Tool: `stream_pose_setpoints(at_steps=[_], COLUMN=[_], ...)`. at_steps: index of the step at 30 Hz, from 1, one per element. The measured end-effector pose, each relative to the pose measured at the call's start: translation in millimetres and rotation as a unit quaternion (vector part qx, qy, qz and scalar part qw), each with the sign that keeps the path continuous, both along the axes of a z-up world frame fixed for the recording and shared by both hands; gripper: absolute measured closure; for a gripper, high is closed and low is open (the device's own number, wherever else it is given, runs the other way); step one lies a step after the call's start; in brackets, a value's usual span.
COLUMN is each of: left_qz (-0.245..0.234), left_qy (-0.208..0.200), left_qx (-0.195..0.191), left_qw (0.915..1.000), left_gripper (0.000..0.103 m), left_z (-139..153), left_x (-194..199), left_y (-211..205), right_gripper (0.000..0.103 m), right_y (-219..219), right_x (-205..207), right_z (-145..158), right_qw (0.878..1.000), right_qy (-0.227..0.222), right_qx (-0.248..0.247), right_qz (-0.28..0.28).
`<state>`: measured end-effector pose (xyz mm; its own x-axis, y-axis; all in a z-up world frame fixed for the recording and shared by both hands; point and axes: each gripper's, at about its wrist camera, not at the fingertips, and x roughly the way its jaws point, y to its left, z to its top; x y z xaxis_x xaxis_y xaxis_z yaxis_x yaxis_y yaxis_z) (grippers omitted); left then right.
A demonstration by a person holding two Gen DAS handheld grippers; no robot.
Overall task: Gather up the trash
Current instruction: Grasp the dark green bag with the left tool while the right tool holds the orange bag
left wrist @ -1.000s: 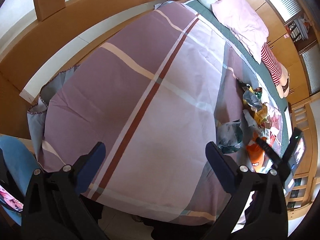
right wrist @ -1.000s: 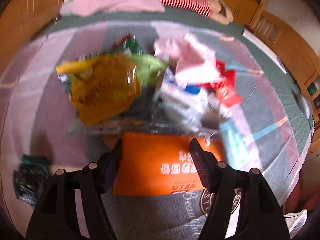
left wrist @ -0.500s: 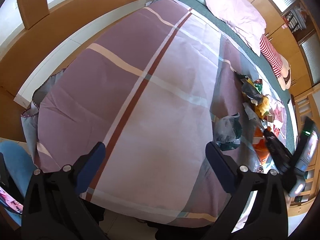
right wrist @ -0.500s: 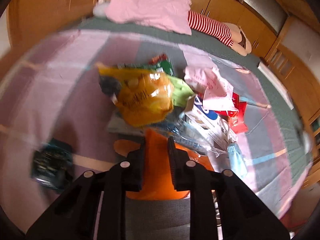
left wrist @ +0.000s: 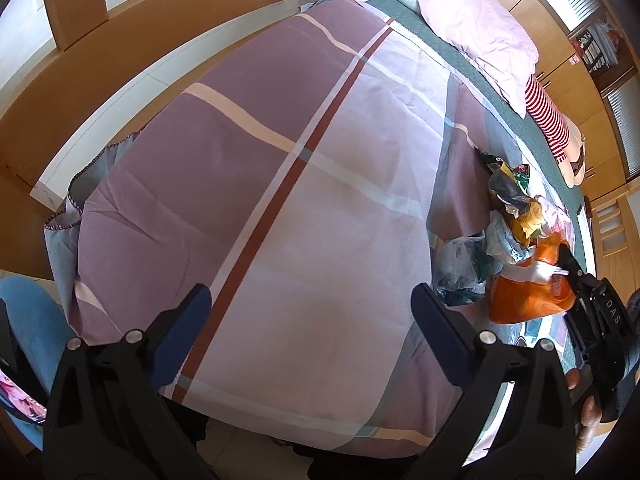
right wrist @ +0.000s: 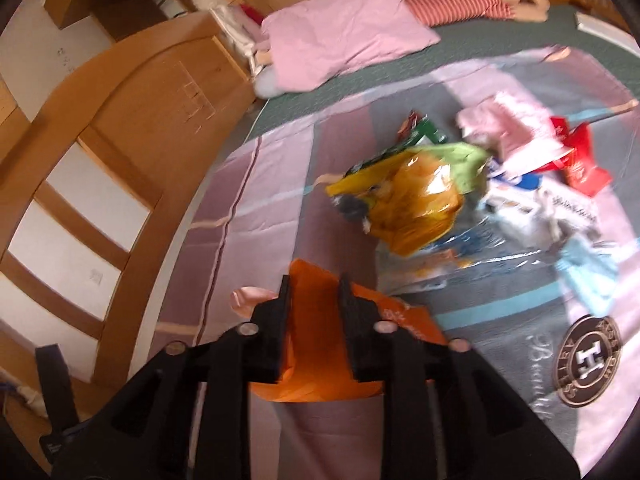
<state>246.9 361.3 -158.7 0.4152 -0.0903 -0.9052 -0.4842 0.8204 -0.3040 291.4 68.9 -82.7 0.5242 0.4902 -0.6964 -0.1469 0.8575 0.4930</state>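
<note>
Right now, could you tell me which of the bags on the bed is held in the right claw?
The orange bag: the right claw is shut on it, whereas the yellow bag and the red wrapper lie loose beyond it.

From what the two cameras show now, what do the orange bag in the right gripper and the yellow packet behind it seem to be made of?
The orange bag, pinched by the right gripper, looks like thin matte material, plastic or non-woven fabric: it folds softly and shows no glare. I cannot tell which. The yellow packet seems to be glossy plastic film: it is crinkled, with bright highlights.

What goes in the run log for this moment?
right tongs: shut on orange bag | left tongs: open over bedspread | trash pile: uncollected
</note>
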Motion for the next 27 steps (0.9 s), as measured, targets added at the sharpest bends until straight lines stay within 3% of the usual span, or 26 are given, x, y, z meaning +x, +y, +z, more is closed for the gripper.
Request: stream_pose_setpoints(at_steps=[1,4,8,10,13,15,17,19,23,25,27], left_qz=[0.001,0.009,0.012,0.012,0.013,0.012,0.012,0.013,0.016,0.012,0.005], left_qy=[0.0,-0.001,0.001,0.003,0.002,0.001,0.002,0.005,0.011,0.01,0.008], left_qx=[-0.001,-0.005,-0.009,-0.013,-0.017,-0.018,-0.017,-0.019,-0.024,-0.023,-0.02], left_qw=[1.0,1.0,0.9999,0.9998,0.9998,0.9998,0.9998,0.9997,0.9995,0.9996,0.9998], left_gripper=[0.004,0.004,0.004,0.004,0.004,0.004,0.004,0.004,0.004,0.004,0.004], left_z=[-0.1,0.0,-1.0,-1.8,-1.6,-1.2,-1.7,-3.1,-6.0,-5.6,-4.9], left_x=[0.0,-0.4,-0.4,-0.1,-0.5,-1.1,-1.6,-2.1,-3.0,-2.6,-1.5], left_y=[0.5,3.3,4.5,4.7,4.0,2.9,2.3,2.9,4.1,2.8,1.9], right_gripper=[0.06,0.046,0.035,0.03,0.028,0.028,0.02,0.013,0.012,0.014,0.037], right_y=[0.2,-4.0,-20.2,-32.0,-41.0,-41.6,-41.4,-42.0,-43.7,-48.7,-51.0], right_x=[-0.5,-1.5,-15.7,-29.0,-40.0,-37.4,-32.9,-29.0,-14.2,-6.4,0.0], right_z=[-2.1,-5.4,-0.6,-7.2,-34.6,-57.9,-75.3,-86.8,-99.8,-99.2,-94.2], right_qw=[1.0,0.998,0.997,0.992,0.972,0.951,0.933,0.922,0.906,0.908,0.925], right_qy=[0.007,0.022,0.024,0.048,0.117,0.178,0.22,0.247,0.272,0.258,0.227], right_qx=[0.012,0.064,0.069,0.106,0.196,0.247,0.277,0.279,0.289,0.291,0.26], right_qz=[0.003,0.002,-0.03,-0.048,-0.048,-0.052,-0.068,-0.103,-0.147,-0.158,-0.161])
